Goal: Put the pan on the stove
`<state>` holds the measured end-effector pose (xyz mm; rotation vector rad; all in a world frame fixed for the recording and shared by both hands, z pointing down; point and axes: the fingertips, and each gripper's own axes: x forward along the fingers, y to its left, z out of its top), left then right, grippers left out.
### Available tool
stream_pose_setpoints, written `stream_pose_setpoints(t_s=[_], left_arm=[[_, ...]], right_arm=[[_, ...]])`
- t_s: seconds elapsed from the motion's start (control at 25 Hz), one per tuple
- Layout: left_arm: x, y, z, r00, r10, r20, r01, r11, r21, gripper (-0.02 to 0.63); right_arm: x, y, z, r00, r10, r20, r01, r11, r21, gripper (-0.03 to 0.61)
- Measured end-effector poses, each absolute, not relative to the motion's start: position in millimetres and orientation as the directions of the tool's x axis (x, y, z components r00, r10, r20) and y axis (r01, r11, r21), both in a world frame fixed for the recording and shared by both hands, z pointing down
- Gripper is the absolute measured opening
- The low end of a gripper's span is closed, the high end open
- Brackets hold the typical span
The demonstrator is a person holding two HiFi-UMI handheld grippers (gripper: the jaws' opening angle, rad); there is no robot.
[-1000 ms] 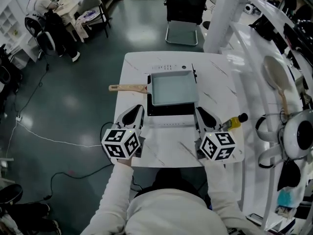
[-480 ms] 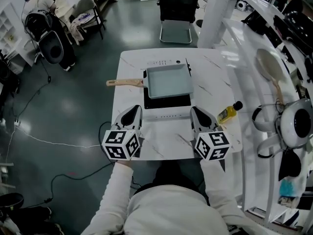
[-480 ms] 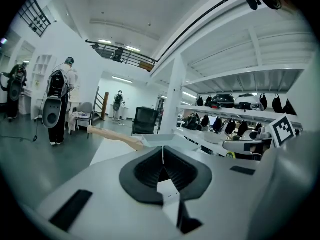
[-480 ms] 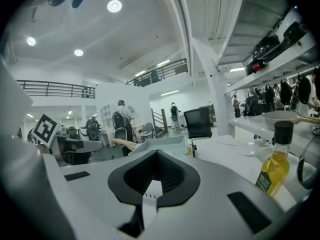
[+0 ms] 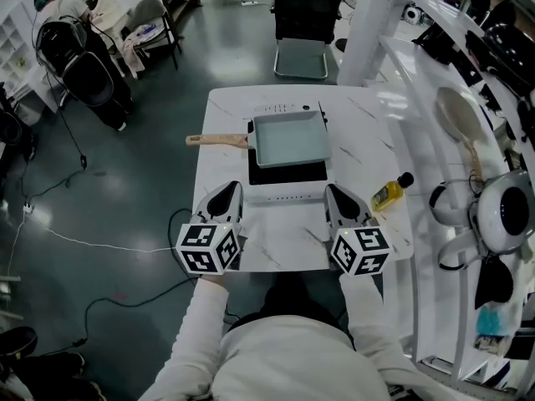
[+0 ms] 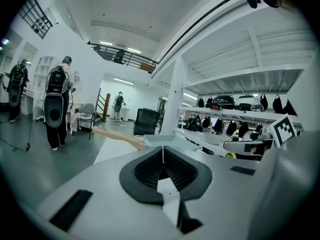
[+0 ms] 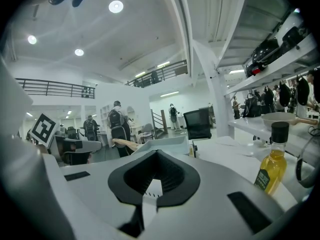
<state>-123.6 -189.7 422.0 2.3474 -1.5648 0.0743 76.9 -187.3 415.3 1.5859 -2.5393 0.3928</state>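
The left gripper [image 5: 226, 197] hovers over the near left part of the table, its jaws clenched together on nothing, as its own view shows [image 6: 162, 151]. Ahead of it the pale blue-grey rectangular pan [image 5: 291, 138] already sits on the black glass stove with the white frame [image 5: 288, 174]. It covers the far part of the glass and leaves the near strip bare, and its light wooden handle [image 5: 216, 139] points left, out past the table's edge. The right gripper [image 5: 341, 200] is level with the left one just off the stove's near right corner, its jaws likewise pressed shut and empty [image 7: 156, 156]. The placing looks done, so the sound course is to keep both grippers low, well back and off the handle, since a knock there would swing the pan. If the pan needs centring, a grip on the handle from the left and a short slide toward the near side should do it. A small yellow oil bottle with a black cap [image 5: 390, 192] lies just right of the right gripper, near enough to be bumped. The white marble-patterned table [image 5: 284, 245] is smooth and hard. Around it are a glossy dark floor with a pale cable [image 5: 67, 236] at left, a black chair [image 5: 303, 23] on the far side, and white shelving [image 5: 435, 65] at right.
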Motion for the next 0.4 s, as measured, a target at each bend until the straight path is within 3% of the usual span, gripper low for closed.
stream_pose_setpoints(t_s=[0.4], left_arm=[[-135, -177, 420, 0.399, -0.892, 0.213, -0.906, -0.348, 0.241, 0.025]], right_arm=[[66, -176, 411, -0.446, -0.865, 0.231, -0.895, 0.422, -0.145, 0.026]])
